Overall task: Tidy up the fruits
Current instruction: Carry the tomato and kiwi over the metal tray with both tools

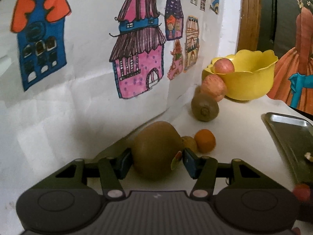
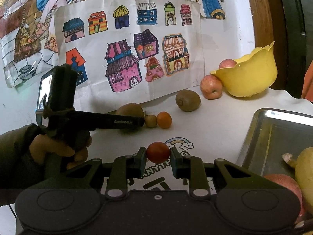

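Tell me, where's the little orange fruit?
The little orange fruit sits on the white table, left of centre in the right wrist view, touching a small brown fruit on its left, with a kiwi behind it.

On the table (image 2: 215, 125), seen from the right wrist, the bowl (image 2: 252, 78) stands at one o'clock with one apple (image 2: 227, 63) in it and another (image 2: 211, 87) touching its left side, the tray (image 2: 273, 129) at three o'clock.
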Motion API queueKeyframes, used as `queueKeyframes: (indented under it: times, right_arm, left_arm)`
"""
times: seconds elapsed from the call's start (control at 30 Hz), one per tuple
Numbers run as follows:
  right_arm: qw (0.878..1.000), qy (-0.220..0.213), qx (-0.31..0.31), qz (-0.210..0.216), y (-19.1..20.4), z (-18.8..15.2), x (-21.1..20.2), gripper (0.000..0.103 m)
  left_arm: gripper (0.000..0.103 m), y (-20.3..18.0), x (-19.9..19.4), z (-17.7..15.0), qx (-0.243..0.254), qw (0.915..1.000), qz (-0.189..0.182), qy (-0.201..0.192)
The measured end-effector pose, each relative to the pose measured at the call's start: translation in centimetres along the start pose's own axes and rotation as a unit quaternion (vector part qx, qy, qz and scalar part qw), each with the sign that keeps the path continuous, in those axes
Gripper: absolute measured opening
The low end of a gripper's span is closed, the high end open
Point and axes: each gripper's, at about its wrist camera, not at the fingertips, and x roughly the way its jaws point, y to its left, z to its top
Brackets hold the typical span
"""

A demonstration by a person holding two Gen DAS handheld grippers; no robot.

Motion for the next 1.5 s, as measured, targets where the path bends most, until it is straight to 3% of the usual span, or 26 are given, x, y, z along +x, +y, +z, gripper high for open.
queueKeyframes:
  times: [0.53, 0.83, 1.1, 1.27, 1.5]
  right_arm:
    - [0.999, -0.002, 0.032, -0.026, -0.2, -3.2, -5.1, 0.028]
    - [0.997, -0.021, 0.051, -0.050, -1.4, -5.0, -9.5, 0.028]
    - [0.991, -0.053, 0.058, -0.104, -3.9, -5.9, -12.6, 0.028]
    - [0.987, -0.058, 0.054, -0.138, -5.2, -6.4, -12.9, 0.028]
    - [0.985, -0.060, 0.032, -0.161, -5.9, -6.7, -12.3, 0.028]
  left_arm:
    - [0.060, -4.1, -7.1, -3.9, 0.035, 0.9965, -0.068, 0.035]
    - [0.060, -8.3, -9.5, -4.7, 0.043, 0.9933, -0.104, 0.024]
    - [0.060, -12.0, -9.9, -3.3, 0.046, 0.9914, -0.123, 0.003]
    - [0.060, -14.2, -9.1, -2.1, 0.046, 0.9901, -0.131, -0.015]
    - [0.060, -16.7, -6.9, -1.3, 0.056, 0.9886, -0.139, -0.010]
